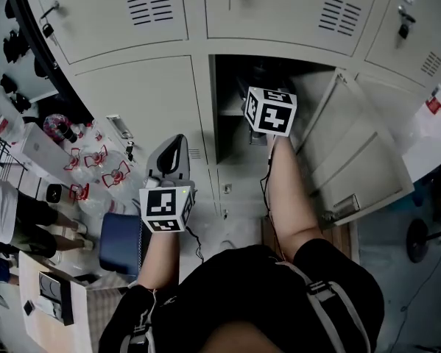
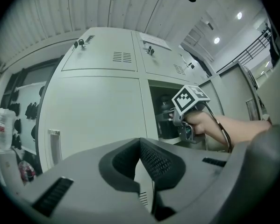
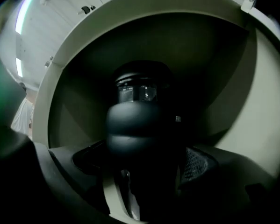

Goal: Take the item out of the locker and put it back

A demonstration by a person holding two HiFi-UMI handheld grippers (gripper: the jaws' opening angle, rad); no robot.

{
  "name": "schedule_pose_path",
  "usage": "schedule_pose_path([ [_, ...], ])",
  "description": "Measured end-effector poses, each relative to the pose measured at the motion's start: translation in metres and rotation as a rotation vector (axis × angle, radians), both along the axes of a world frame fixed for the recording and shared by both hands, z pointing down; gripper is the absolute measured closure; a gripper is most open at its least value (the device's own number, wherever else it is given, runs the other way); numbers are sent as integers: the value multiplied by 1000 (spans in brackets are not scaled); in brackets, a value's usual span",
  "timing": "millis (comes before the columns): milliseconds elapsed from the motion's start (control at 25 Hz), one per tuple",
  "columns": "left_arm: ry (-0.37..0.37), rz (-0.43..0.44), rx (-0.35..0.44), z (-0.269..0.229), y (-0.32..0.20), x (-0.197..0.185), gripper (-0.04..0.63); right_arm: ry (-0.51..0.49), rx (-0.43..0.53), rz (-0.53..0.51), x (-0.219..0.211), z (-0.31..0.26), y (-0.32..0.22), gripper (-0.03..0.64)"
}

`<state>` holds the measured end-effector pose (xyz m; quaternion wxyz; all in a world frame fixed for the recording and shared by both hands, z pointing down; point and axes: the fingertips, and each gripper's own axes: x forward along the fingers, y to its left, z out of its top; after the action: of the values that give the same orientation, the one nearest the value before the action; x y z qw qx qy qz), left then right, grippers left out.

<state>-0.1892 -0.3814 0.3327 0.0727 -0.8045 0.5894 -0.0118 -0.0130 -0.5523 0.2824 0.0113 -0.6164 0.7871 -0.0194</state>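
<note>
Your right gripper [image 3: 144, 171] is inside the open locker [image 1: 205, 101], and its jaws appear clamped on either side of the dark container [image 3: 140, 106]. The container stands upright in the compartment, filling the gap between the pads.

Treat it as rigid and smooth-walled, likely slippery, with moderate weight if it is filled. The clear band near its top may be fragile, so do not grip there. Hold the broad dark body low down, where the pads get full contact, and keep it upright while you clear the door [image 1: 353, 160].

Your left gripper [image 2: 147, 171] is outside the locker, jaws together on nothing.
</note>
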Motion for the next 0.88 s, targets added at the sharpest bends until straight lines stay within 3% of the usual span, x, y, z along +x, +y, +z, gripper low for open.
schedule_pose_path([
  [400,12,3,13,-1,-20,-12,584,11,-42,29,0,11,-22,175],
  [880,20,18,17,1,-11,-8,584,-18,-66,-47,-8,9,2,179],
])
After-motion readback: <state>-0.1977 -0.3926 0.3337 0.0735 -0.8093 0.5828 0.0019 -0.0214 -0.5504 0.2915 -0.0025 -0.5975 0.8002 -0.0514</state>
